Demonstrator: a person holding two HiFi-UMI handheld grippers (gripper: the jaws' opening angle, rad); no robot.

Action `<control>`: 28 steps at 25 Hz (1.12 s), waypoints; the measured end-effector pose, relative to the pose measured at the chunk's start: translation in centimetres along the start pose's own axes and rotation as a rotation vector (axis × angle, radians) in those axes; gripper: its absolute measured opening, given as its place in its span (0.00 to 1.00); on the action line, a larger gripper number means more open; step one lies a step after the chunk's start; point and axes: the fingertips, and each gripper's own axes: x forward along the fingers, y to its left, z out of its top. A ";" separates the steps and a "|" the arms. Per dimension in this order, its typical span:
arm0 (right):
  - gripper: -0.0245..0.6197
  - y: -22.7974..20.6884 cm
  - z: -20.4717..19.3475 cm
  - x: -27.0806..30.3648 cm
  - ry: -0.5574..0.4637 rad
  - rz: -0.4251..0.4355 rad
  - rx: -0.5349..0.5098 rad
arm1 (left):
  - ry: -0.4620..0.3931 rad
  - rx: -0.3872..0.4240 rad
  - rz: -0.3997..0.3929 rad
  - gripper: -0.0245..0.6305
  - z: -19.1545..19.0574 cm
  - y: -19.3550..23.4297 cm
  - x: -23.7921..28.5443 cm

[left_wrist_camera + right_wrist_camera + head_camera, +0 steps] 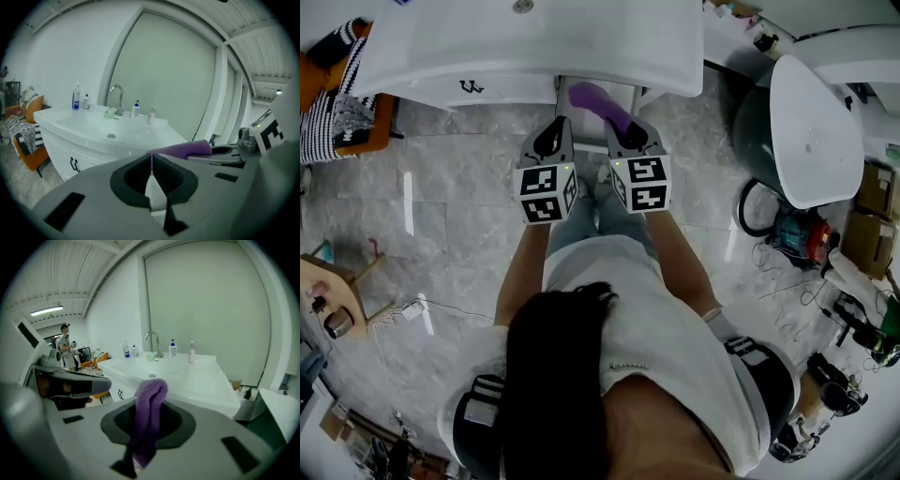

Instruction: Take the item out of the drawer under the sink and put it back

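I face a white rectangular sink cabinet [534,47]. Behind it stands a large pale frosted wall panel [206,305]. On its rear edge is a curved chrome tap [151,341]. Below it lies a grey marbled tile floor [450,216]. To its left stands an orange chair with striped cloth [342,94]. To its right is a white oval lid [811,131].

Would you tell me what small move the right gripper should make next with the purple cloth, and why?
Probably lower the right gripper forward, under the front edge of the sink, keeping its grip. Its jaws are closed on the purple cloth, which hangs just in front of the sink, while the left gripper is shut and empty. Whether the drawer stands open I cannot tell.
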 end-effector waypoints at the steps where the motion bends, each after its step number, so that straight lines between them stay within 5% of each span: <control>1: 0.15 -0.3 -0.1 0.2 0.006 0.003 0.004 | 0.003 -0.001 0.002 0.06 0.0 -0.1 0.3; 28: 0.15 -3.2 -8.4 10.9 0.150 0.117 0.043 | 0.116 -0.089 0.108 0.06 -7.1 2.7 7.9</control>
